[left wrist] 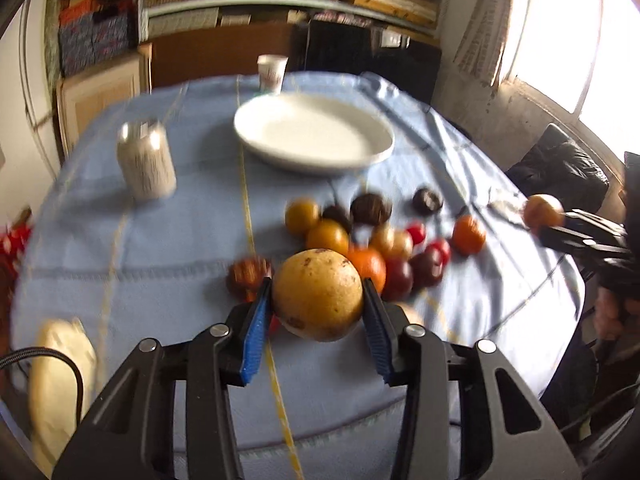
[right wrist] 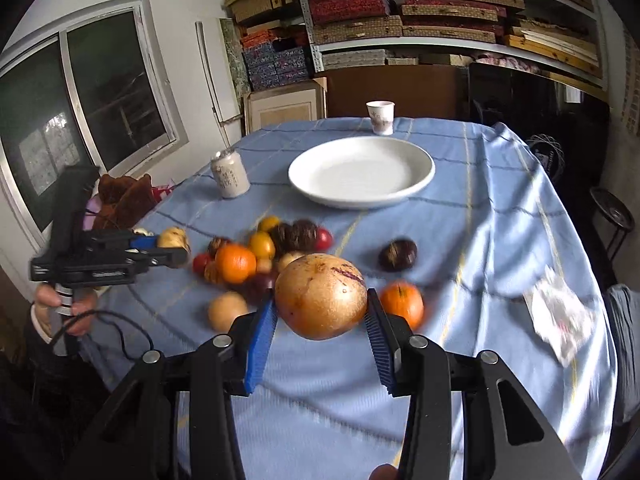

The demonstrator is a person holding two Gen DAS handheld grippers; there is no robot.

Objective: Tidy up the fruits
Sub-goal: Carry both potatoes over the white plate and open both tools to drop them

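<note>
My left gripper is shut on a round yellow fruit with brown specks, held just above the blue tablecloth. It also shows at the left of the right wrist view, as the left gripper. My right gripper is shut on a golden-brown fruit with purple streaks, also lifted off the cloth. A heap of small fruits lies between the two: oranges, yellow, red and dark ones. An empty white plate sits beyond the heap. One orange and one dark fruit lie apart to the right.
A pale can stands left of the plate and a paper cup behind it. A crumpled white wrapper lies near the table's right edge. A pale object lies at the near left edge. Shelves of boxes fill the back wall.
</note>
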